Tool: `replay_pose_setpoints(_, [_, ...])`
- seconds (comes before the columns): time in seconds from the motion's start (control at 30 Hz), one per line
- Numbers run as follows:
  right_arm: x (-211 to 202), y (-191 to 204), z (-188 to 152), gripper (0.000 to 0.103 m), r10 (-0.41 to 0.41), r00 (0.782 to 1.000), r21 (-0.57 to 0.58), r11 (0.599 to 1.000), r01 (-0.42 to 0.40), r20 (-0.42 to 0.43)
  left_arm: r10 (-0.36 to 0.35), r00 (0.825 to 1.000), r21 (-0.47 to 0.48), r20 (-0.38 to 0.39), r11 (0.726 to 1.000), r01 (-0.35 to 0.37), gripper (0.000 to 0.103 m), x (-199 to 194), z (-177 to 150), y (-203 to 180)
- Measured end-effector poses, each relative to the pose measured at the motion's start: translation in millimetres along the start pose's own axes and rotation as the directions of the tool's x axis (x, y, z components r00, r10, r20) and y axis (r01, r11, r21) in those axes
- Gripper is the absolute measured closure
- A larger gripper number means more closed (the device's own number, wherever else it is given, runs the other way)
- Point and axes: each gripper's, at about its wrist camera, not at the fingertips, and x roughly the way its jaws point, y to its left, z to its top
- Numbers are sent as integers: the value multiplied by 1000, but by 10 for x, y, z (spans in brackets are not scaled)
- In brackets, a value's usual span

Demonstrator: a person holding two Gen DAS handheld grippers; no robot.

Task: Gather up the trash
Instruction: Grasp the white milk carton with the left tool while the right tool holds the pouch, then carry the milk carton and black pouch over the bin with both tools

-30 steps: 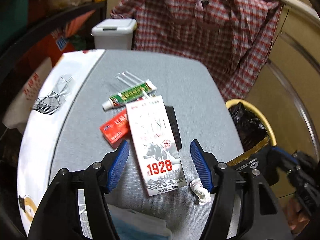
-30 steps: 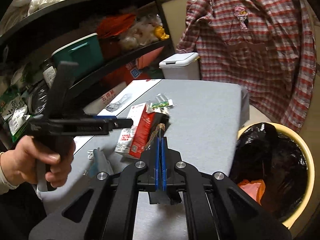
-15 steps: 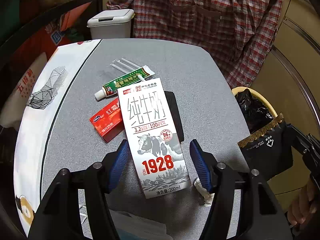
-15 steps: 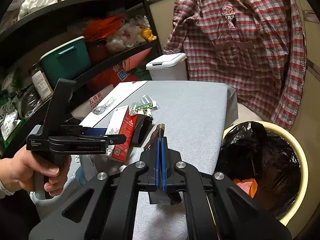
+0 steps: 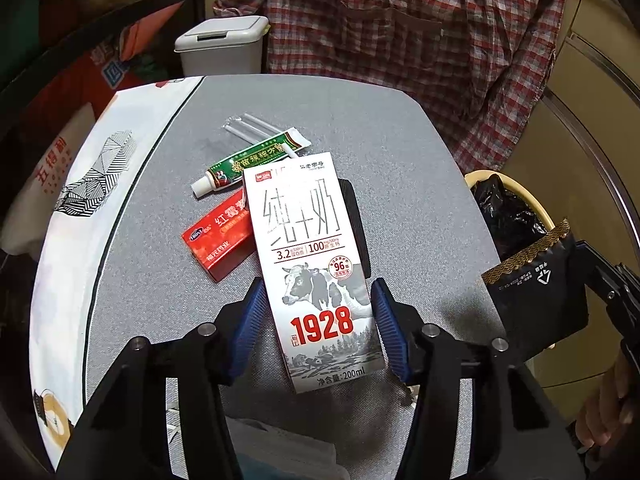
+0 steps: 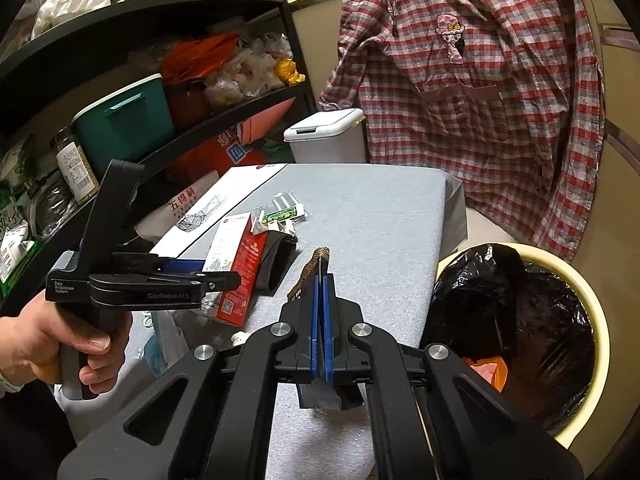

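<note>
A white milk carton (image 5: 316, 264) marked 1928 lies propped on a red box (image 5: 220, 240) and a black item (image 5: 354, 216) on the grey table (image 5: 392, 152). My left gripper (image 5: 318, 284) straddles the carton's lower half. Its jaws are closing, and the blue pads (image 5: 250, 320) stand a thin gap off the carton's sides. My right gripper (image 6: 320, 280) is shut on a black wrapper (image 5: 536, 296) with a gold edge, held over the table's right edge beside the yellow bin (image 6: 596, 312) lined with a black bag.
A green tube (image 5: 256, 160) and a clear plastic sleeve (image 5: 248, 126) lie beyond the carton. A crumpled tissue (image 6: 240, 338) sits near the front. Behind the table stand a white lidded bin (image 5: 222, 50), a plaid shirt (image 5: 420, 32) and crowded black shelves (image 6: 160, 60) on the left.
The left gripper has come closer over the carton and its jaws have narrowed around it. The right gripper stays shut on the wrapper, hardly moving.
</note>
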Motion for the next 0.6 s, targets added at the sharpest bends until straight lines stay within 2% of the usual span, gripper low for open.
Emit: replay_pose_setpoints(0.6, [-184,-10,71,101,-60,996,22,998,59,60,10,995,-9,101,1000,-9,51,-448,59,73])
